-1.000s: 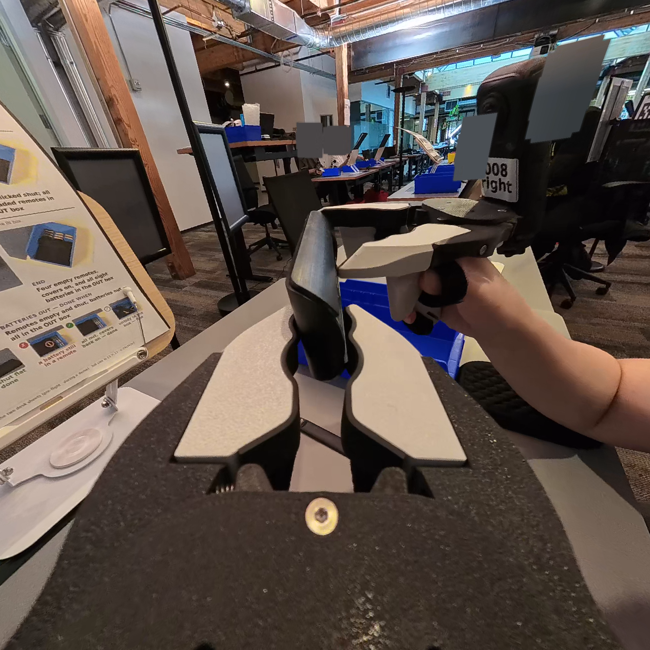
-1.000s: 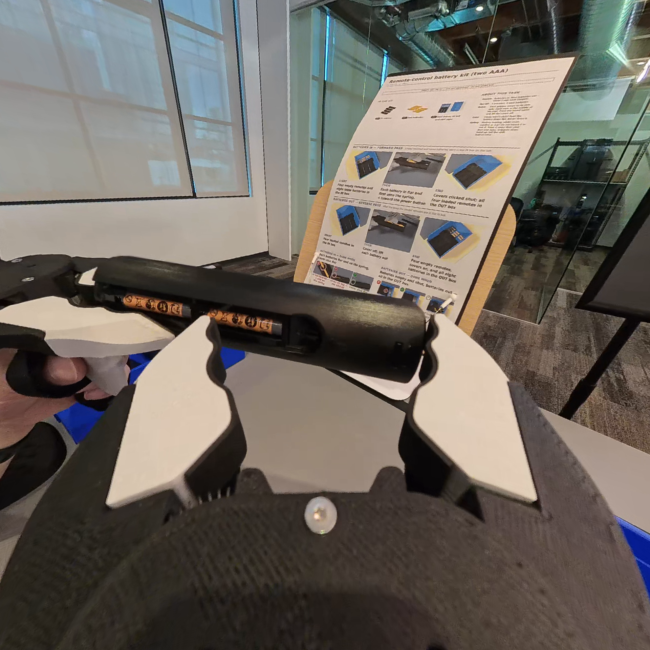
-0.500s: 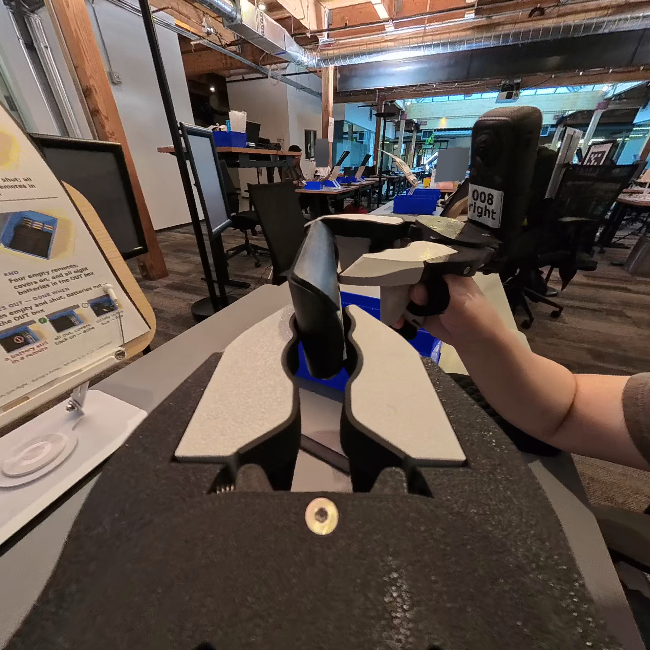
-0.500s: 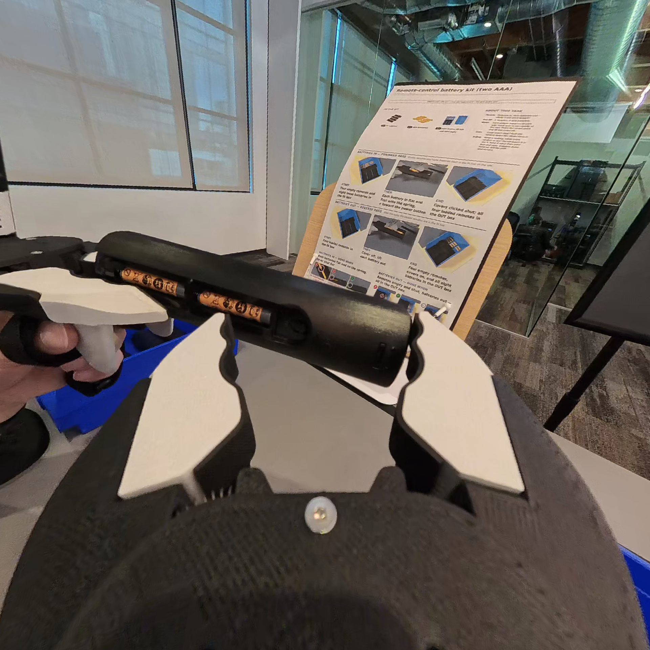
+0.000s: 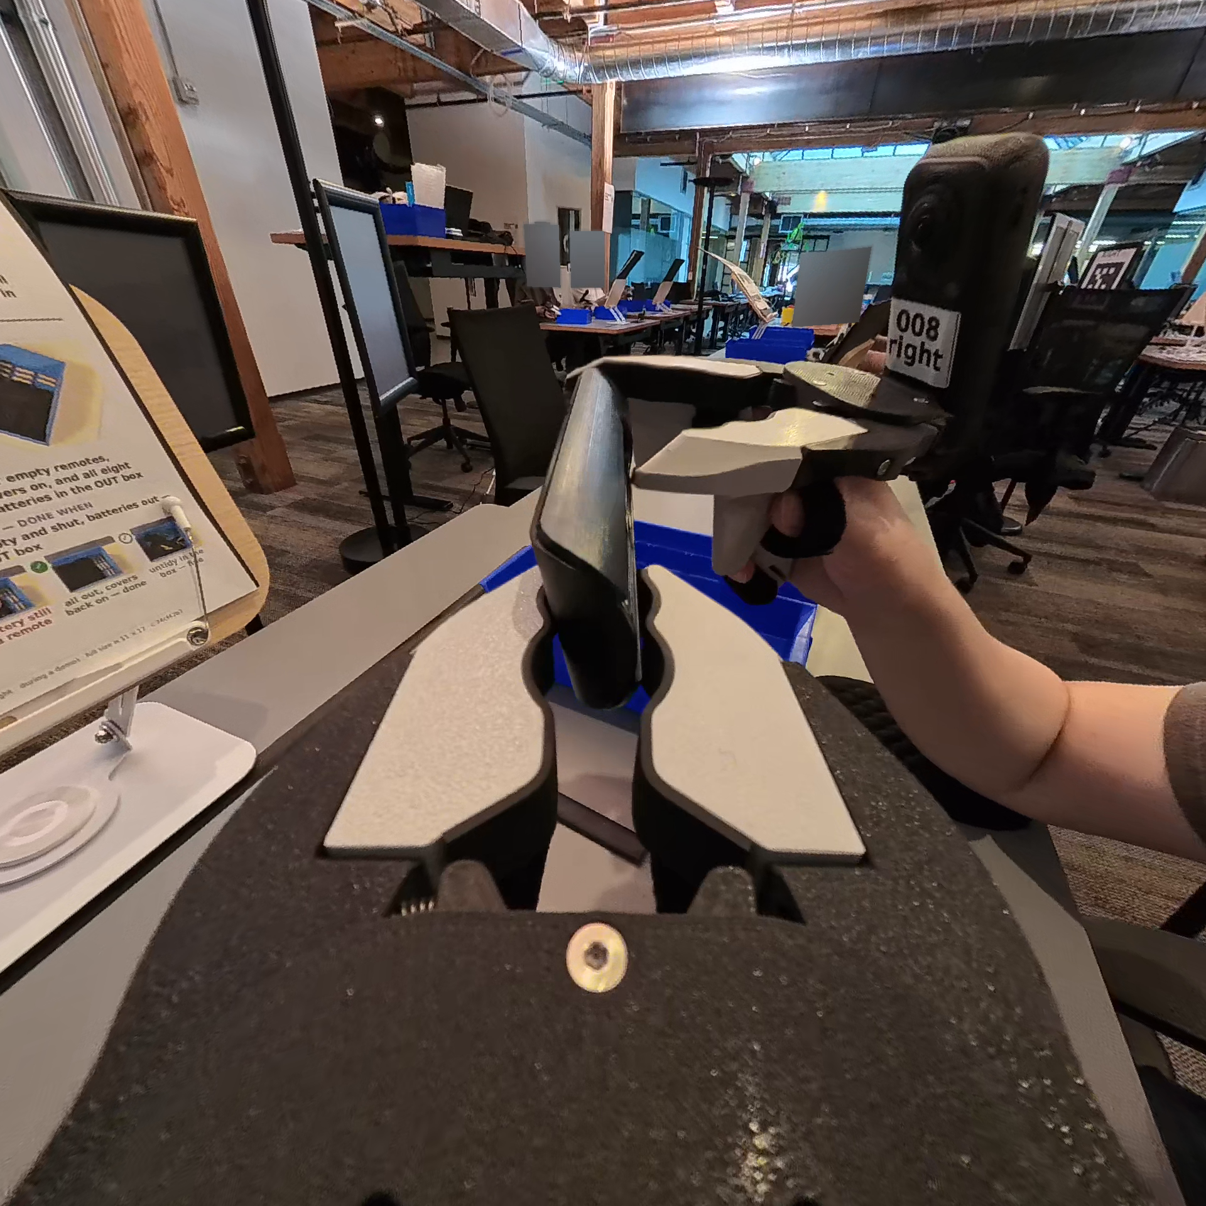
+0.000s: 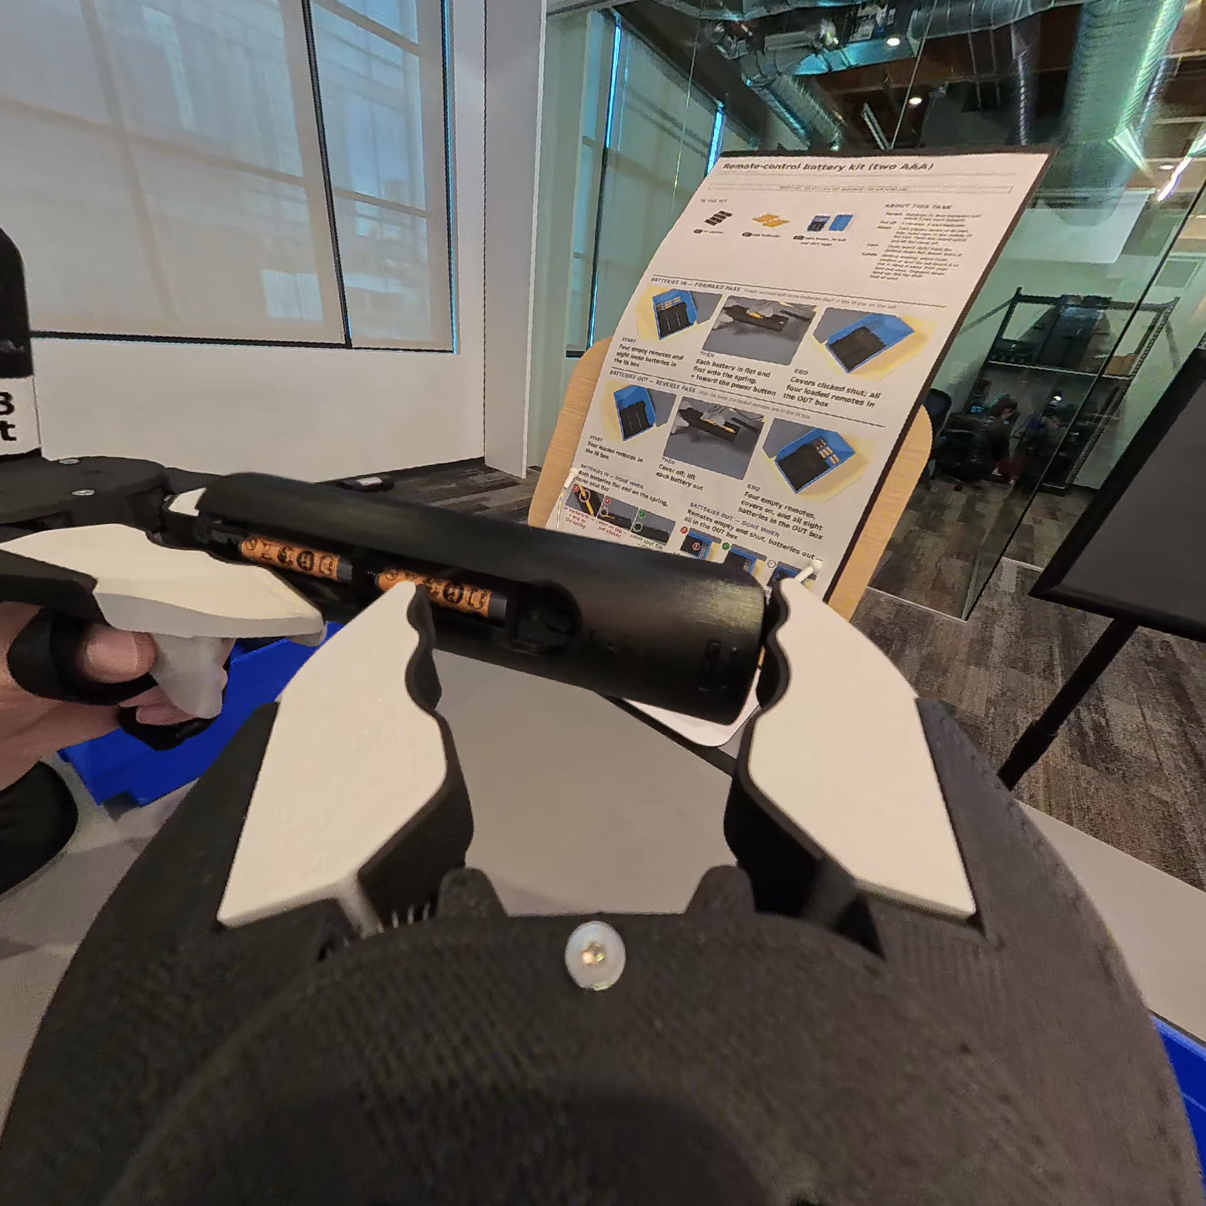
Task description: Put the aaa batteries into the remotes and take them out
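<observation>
A black remote (image 5: 587,522) stands tilted above the table, its lower end clamped between my left gripper's (image 5: 594,587) fingers. In the right wrist view the remote (image 6: 620,607) lies across, its back cover off, with two orange batteries (image 6: 293,555) (image 6: 444,587) in the open compartment. My right gripper (image 6: 587,626) is open wide: its right finger touches the remote's free end and its left finger tip sits in front of the nearer battery. The right gripper (image 5: 617,421) shows at the remote's far end in the left wrist view, and the left gripper (image 6: 241,561) shows at the left of the right wrist view.
A blue bin (image 5: 718,574) sits on the grey table (image 5: 326,652) behind the remote, also in the right wrist view (image 6: 248,685). An instruction board on a stand (image 5: 98,522) (image 6: 783,391) is at the table's edge. A dark flat strip (image 5: 600,829) lies on the table under my left fingers.
The remote has tilted a little in the right wrist view, its held end now higher. Both views have shifted slightly. The left grip and the right gripper's opening look unchanged.
</observation>
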A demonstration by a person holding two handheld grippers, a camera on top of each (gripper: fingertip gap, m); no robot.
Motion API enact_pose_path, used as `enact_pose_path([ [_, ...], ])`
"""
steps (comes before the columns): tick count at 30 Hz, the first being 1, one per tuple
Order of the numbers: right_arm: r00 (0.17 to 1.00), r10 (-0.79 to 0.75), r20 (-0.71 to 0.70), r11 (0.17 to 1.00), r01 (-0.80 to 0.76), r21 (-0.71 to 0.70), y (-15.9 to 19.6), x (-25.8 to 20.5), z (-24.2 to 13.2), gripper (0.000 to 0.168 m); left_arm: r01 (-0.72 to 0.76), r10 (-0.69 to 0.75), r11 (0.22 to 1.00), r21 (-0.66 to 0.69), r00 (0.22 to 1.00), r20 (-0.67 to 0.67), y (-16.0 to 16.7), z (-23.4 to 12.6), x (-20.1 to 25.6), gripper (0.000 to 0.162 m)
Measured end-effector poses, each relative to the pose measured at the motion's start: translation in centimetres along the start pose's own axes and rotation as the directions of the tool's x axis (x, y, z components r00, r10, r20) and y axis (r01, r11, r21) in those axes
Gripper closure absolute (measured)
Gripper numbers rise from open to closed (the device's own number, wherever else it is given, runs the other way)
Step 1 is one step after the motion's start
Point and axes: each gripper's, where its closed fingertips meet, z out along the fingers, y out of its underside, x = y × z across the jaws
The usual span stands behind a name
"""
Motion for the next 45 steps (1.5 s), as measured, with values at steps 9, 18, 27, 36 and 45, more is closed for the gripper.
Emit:
enact_pose_path([
  [9, 1.000, -0.015, -0.001, 1.000, 0.015, -0.004, 0.1, 0.1, 0.0, 0.071, 0.004, -0.004, 1.000, 0.010, 1.000, -0.004, 0.0, 0.1, -0.1, 0.141],
  [18, 0.965, 0.157, 0.210, 0.984, -0.170, 0.046, -1.4, -1.1, -0.7, 0.073, 0.169, -0.152, 0.982, 0.084, 0.973, -0.176, -1.1, -0.5, 0.5, 0.141],
  [27, 0.948, 0.214, 0.237, 0.976, -0.218, -0.008, -0.7, -1.2, -0.4, 0.073, 0.169, -0.154, 0.982, 0.086, 0.975, -0.161, -1.0, -0.5, 0.2, 0.141],
  [36, 0.966, 0.209, 0.150, 0.976, -0.197, -0.091, 0.9, -1.1, 0.0, 0.073, 0.163, -0.146, 0.980, 0.117, 0.979, -0.144, -1.6, -0.9, 0.1, 0.141],
  [45, 0.977, 0.187, 0.104, 0.982, -0.186, -0.019, 0.2, -0.9, 0.1, 0.072, 0.086, -0.075, 0.990, 0.112, 0.992, -0.102, -1.5, -0.7, 0.6, 0.141],
])
